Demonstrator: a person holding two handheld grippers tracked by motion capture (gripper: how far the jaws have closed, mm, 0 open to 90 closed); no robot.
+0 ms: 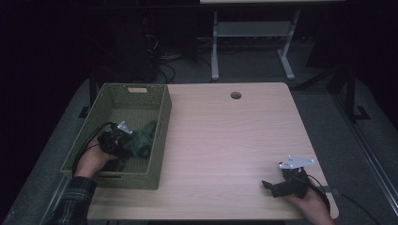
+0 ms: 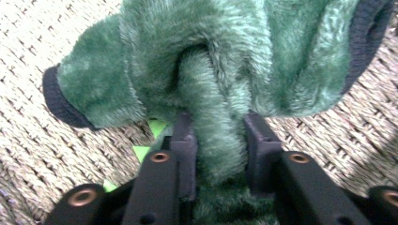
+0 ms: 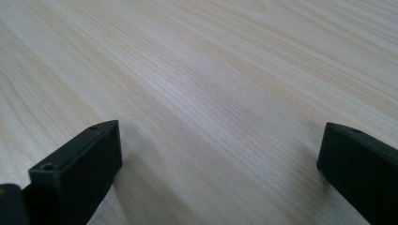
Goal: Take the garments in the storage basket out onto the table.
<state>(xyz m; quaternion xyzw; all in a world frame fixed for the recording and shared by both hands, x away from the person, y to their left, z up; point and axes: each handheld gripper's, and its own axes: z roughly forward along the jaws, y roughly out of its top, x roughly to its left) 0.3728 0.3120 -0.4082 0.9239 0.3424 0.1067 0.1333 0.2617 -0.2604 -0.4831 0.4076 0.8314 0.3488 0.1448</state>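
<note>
Left gripper view puts my left gripper right on the green fleece garment: a rolled fold of plush fabric runs down between my two black jaws, and the pads are pinched onto it from both sides. I read that as a grip on the fold, not just a hover.

From the high view, the garment lies crumpled on the floor of the green woven basket, which sits at the left edge of the wooden table, and my left gripper reaches down into the basket's near half. My right gripper rests at the near right corner of the table, well apart from the basket; in the right gripper view its jaws stand wide over bare wood with nothing between them.

I judge the garment to be light, soft and floppy. It will sag and trail from wherever I hold it, and the dark ribbed cuffs will dangle. Fleece is not slippery, so a pinch on a thick bunched fold, as here, should hold better than one on a thin single layer or an edge. The main risk is a hanging sleeve catching on the basket wall as it comes up.
</note>
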